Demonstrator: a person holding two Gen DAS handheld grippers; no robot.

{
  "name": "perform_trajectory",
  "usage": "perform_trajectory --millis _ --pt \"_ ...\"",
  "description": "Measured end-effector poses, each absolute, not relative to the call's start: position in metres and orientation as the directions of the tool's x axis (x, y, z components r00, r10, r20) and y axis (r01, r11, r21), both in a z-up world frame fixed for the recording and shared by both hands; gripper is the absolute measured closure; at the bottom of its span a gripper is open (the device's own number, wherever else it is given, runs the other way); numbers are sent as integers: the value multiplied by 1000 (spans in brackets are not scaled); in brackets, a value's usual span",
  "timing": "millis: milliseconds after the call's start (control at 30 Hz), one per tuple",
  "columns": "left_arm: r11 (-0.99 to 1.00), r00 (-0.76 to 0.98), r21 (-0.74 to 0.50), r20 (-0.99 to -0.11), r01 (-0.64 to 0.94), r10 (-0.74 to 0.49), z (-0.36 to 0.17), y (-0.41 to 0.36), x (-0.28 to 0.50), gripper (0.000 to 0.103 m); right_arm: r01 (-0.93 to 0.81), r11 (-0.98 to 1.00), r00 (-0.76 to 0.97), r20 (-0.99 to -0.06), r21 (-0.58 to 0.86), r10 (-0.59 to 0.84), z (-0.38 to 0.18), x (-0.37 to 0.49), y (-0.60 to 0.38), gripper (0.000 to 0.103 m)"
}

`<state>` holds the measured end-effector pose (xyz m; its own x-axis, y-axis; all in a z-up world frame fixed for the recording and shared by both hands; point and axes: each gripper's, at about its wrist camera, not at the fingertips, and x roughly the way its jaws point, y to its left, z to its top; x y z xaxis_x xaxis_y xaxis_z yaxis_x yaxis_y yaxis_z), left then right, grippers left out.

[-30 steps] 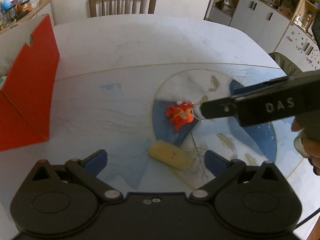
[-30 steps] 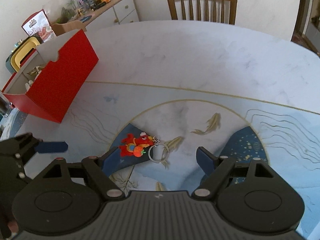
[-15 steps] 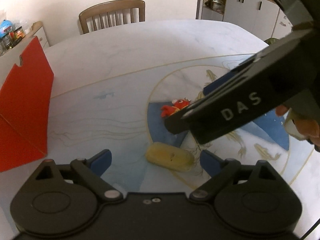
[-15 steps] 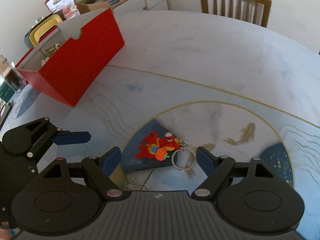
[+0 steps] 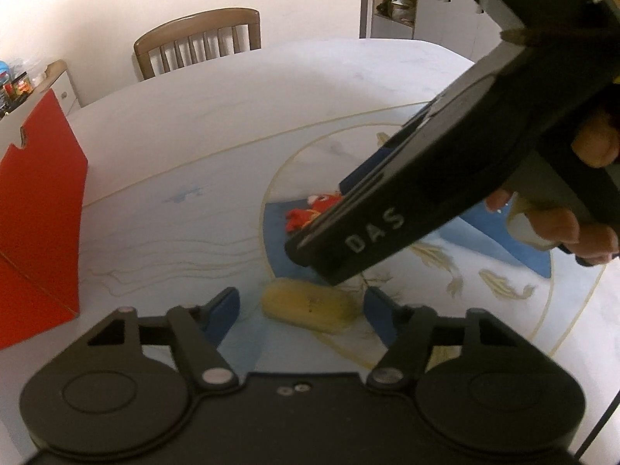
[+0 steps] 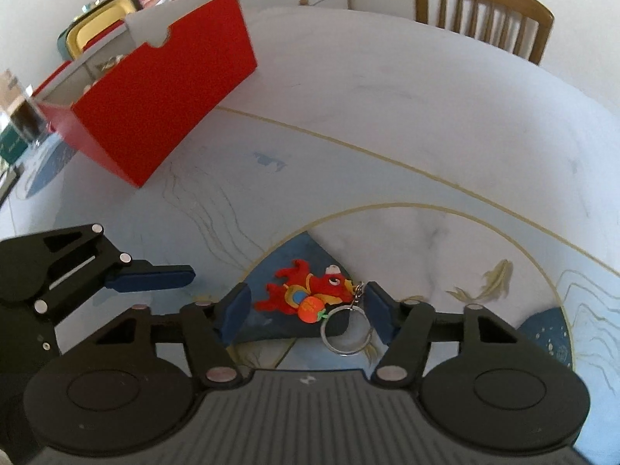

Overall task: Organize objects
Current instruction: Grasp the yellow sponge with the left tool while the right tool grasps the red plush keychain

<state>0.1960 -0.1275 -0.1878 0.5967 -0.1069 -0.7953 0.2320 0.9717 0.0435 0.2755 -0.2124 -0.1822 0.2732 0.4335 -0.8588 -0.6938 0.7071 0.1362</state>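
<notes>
A yellow oblong soft piece (image 5: 310, 306) lies on the table between the blue fingers of my left gripper (image 5: 302, 314). Its jaws are closing; the right pad is at the piece's end and a gap shows at the left pad. A red plush keychain (image 6: 306, 294) with a metal ring (image 6: 347, 329) lies between the pads of my right gripper (image 6: 308, 312). Those jaws are closing too, close to the toy on both sides without visibly squeezing it. In the left wrist view the right gripper's black side plate marked DAS (image 5: 372, 228) half covers the keychain (image 5: 310, 211).
An open red box (image 6: 155, 89) stands on the table's left part, also seen as the red box (image 5: 38, 232). A glass of dark liquid (image 6: 23, 116) is beside it. A wooden chair (image 6: 484, 7) is at the far edge. A hand (image 5: 562, 228) holds the right gripper.
Both grippers have come down closer to the table and their jaws have narrowed around the yellow piece and the keychain. The right gripper has swung in over the keychain in the left wrist view.
</notes>
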Motion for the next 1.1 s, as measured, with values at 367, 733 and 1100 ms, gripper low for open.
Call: perform_trajectory --millis 367,733,1100 --pt "977 580 2 -805 213 -125 -186 -127 198 52 -707 699 287 -858 110 426 -180 272 -210 46" --pt "983 566 -43 -813 180 -139 -183 -117 193 53 -665 735 304 -851 132 428 -174 272 -219 64" --pt "988 585 -91 -797 122 -146 -158 -95 192 53 -623 770 356 -825 140 438 -153 259 -237 65"
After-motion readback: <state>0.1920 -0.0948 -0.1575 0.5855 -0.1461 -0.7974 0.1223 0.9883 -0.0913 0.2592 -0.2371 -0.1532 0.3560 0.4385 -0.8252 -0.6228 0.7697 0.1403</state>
